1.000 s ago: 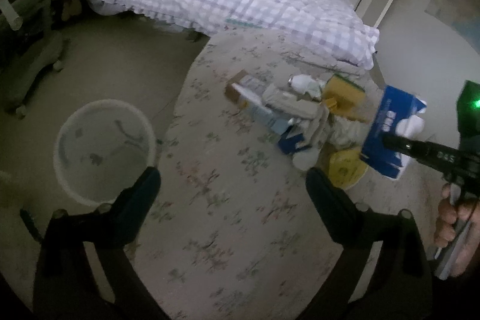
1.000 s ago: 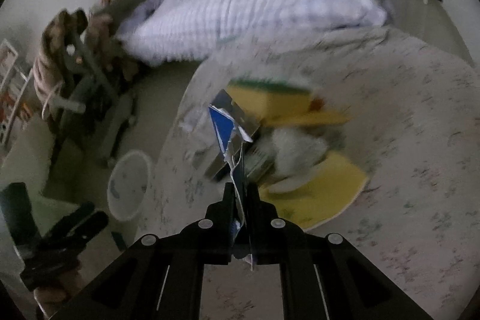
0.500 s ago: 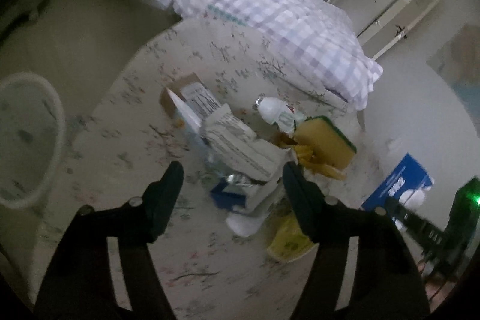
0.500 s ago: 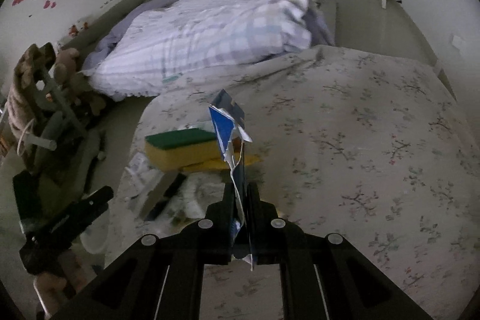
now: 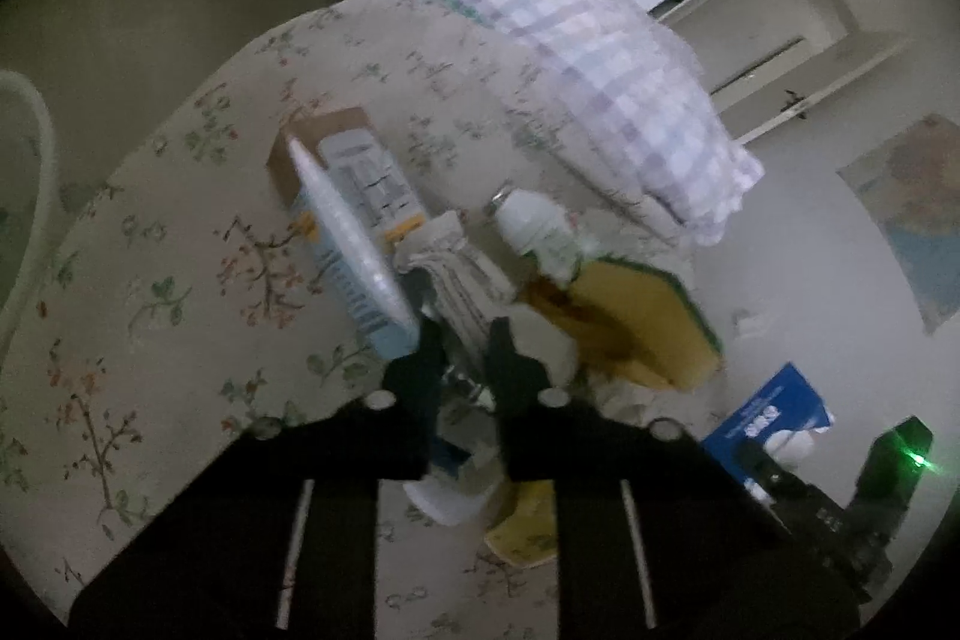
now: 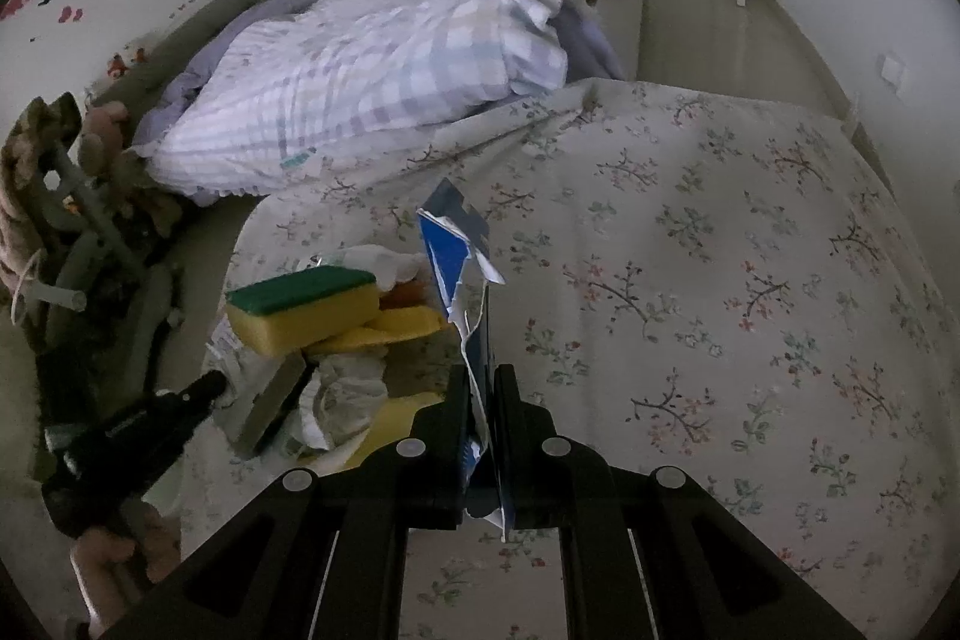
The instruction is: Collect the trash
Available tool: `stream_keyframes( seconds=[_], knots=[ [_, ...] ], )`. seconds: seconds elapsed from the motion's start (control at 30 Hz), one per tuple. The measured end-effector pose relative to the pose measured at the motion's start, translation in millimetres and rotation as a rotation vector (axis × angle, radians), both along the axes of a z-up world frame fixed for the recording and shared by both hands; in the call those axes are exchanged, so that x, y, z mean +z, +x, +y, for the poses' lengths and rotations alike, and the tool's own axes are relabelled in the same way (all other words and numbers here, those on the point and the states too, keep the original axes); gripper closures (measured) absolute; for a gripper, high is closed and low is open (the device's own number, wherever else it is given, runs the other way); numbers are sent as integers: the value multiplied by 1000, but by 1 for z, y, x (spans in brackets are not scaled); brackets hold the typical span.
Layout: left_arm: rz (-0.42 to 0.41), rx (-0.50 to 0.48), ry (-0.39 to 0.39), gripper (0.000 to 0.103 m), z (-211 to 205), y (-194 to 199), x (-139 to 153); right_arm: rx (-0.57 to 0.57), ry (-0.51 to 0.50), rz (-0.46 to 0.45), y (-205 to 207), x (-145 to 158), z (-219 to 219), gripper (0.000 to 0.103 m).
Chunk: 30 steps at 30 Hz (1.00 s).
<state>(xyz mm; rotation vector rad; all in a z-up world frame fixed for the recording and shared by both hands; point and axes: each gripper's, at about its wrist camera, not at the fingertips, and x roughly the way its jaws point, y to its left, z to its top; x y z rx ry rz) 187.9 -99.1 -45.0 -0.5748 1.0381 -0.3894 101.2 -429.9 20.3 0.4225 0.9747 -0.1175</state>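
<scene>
Left gripper (image 5: 465, 334) was wide open above the bed a second ago, with the white bin on the floor in full view at left; now it's down in the trash pile (image 5: 480, 292) on the floral sheet (image 5: 180, 280). Its jaws are closing, nearly together, with crumpled printed paper (image 5: 462, 280) between the tips. Can't tell whether the pads are biting it yet, as the view there is blurred and dark. Only a sliver of the bin rim (image 5: 36, 148) remains at the left edge. The flattened white-and-blue carton (image 5: 354, 244) sits just left of the fingers, the white bottle (image 5: 534, 226) and the yellow sponge with green top (image 5: 648, 316) to the right, all touching in one heap. Right gripper (image 6: 480, 382) is unchanged in grip: clamped tight on the torn blue-and-white wrapper (image 6: 456, 268), which stands upright out of the jaws. Its view has swung: earlier the yellow stuff lay dead ahead and blurred, now the pile is off to the left, with the sponge (image 6: 306, 310) lying on top and bare sheet ahead. The checked duvet (image 6: 384, 82) lies behind the pile. The left tool and the hand (image 6: 114, 568) holding it show at lower left.
</scene>
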Motion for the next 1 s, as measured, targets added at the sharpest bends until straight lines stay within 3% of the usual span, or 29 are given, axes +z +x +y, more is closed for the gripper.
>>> stream_keyframes(
  seconds=[0.17, 0.37, 0.73, 1.0],
  knots=[
    [-52, -61, 21, 96, -2, -9, 16, 9, -3, -12, -1, 6, 6, 95],
    [-91, -66, 29, 98, 19, -21, 34, 36, 0, -32, -2, 15, 24, 95],
    [-149, -8, 61, 100, 79, -40, 60, 113, 5, -52, 8, 24, 80, 95],
    [-170, 62, 139, 100, 135, -55, 67, 194, 21, -47, 22, 18, 138, 95]
  ],
)
